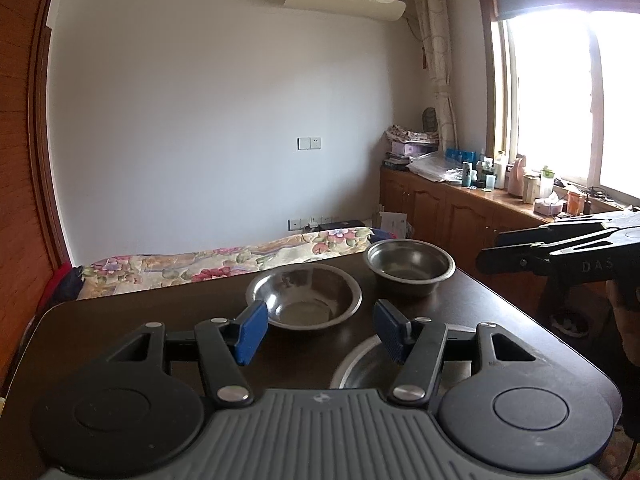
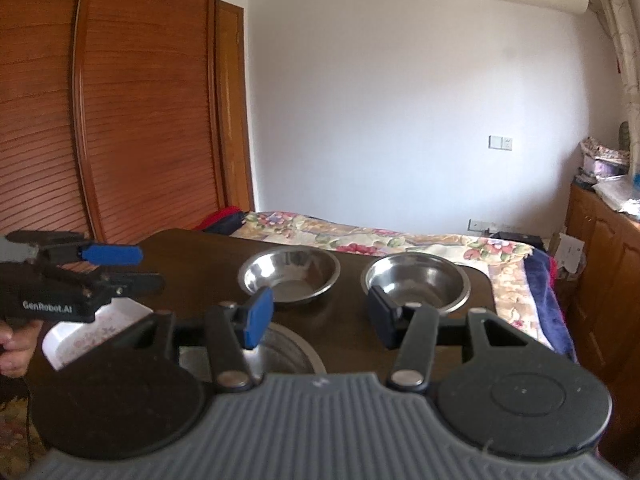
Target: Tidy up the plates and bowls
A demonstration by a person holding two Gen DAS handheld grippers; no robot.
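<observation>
A: Largest first. Dark brown rounded table [image 1: 120,320] fills the lower frame. On it: a wide shallow steel bowl [image 1: 304,296] at centre, a deeper steel bowl [image 1: 410,266] right of it, apart; both upright, mouths up, round, no long axis. A steel plate [image 1: 360,364] at lower centre, flat. A white rectangular dish [image 2: 92,336] at lower left, long axis running away from camera.

B: Grippers?

A: Left hand-held gripper [image 1: 320,330] gapes, empty, above the table. Right hand-held gripper [image 2: 320,316] likewise apart, empty.

B: Advice?

A: Probably pinch one bowl's rim, lift level, nest it in the other.
</observation>
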